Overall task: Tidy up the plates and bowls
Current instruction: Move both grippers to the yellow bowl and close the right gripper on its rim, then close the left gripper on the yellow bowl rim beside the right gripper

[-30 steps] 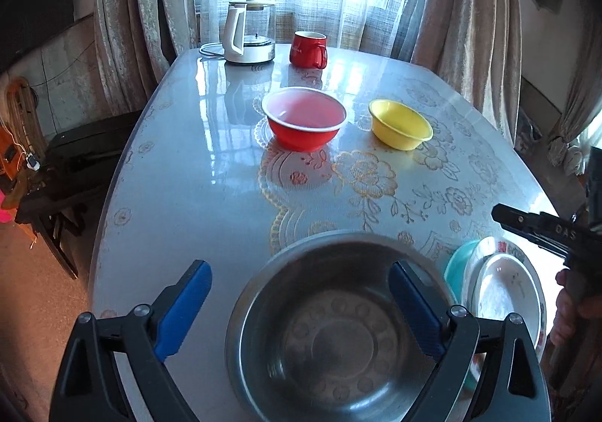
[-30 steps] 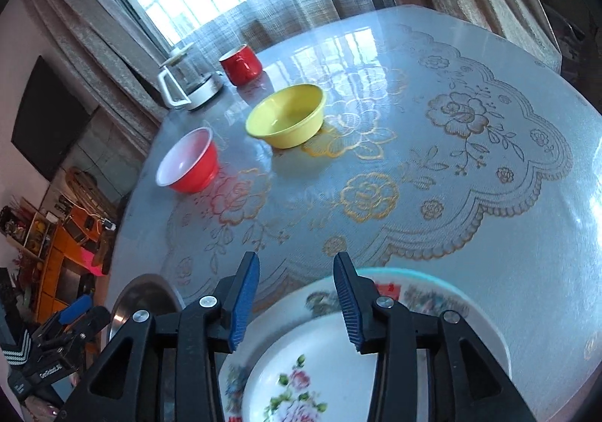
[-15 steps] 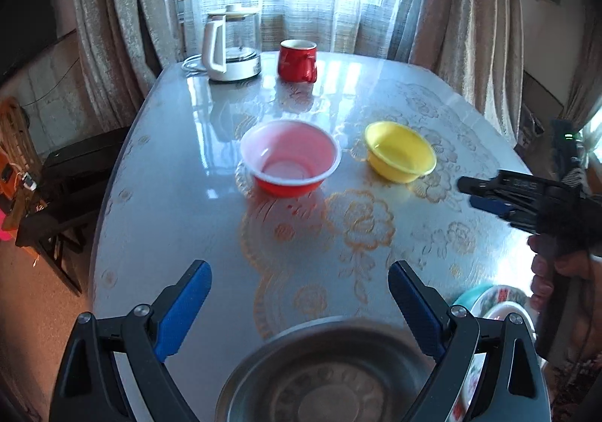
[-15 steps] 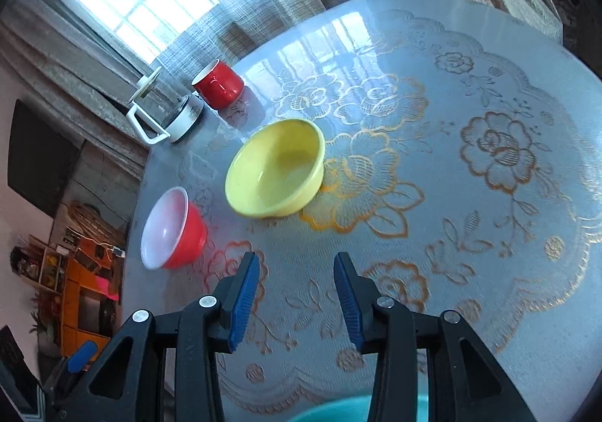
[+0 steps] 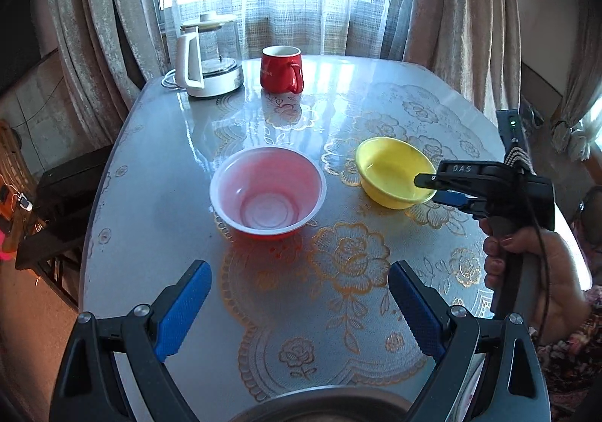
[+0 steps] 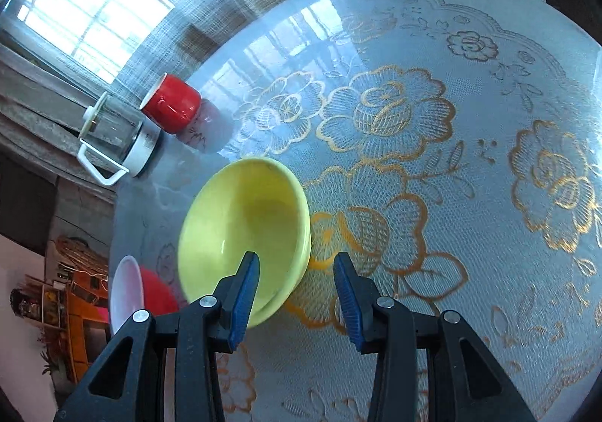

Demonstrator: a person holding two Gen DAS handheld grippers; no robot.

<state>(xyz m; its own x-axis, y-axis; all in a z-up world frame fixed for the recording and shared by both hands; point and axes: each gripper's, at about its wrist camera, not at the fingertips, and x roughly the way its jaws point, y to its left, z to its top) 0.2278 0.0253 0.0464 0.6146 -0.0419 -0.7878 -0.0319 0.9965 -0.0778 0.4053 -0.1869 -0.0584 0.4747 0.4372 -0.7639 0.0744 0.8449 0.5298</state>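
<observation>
A yellow bowl (image 5: 391,172) (image 6: 244,245) sits on the table right of a red bowl with a white inside (image 5: 268,192) (image 6: 128,294). My right gripper (image 6: 297,290) is open, its jaws straddling the yellow bowl's near rim; it also shows in the left wrist view (image 5: 432,187). My left gripper (image 5: 299,303) is open and empty, above the table short of the red bowl. The rim of a steel bowl (image 5: 323,407) shows at the bottom edge below it.
A glass kettle on a white base (image 5: 209,61) (image 6: 113,136) and a red mug (image 5: 282,69) (image 6: 173,104) stand at the table's far edge by the curtains. The table (image 5: 158,204) has a lace-pattern cover. A dark bench (image 5: 64,188) stands on the left.
Both grippers moved forward over the table. The steel bowl and the stacked plates slid out of view below. The right gripper closed in on the yellow bowl's rim.
</observation>
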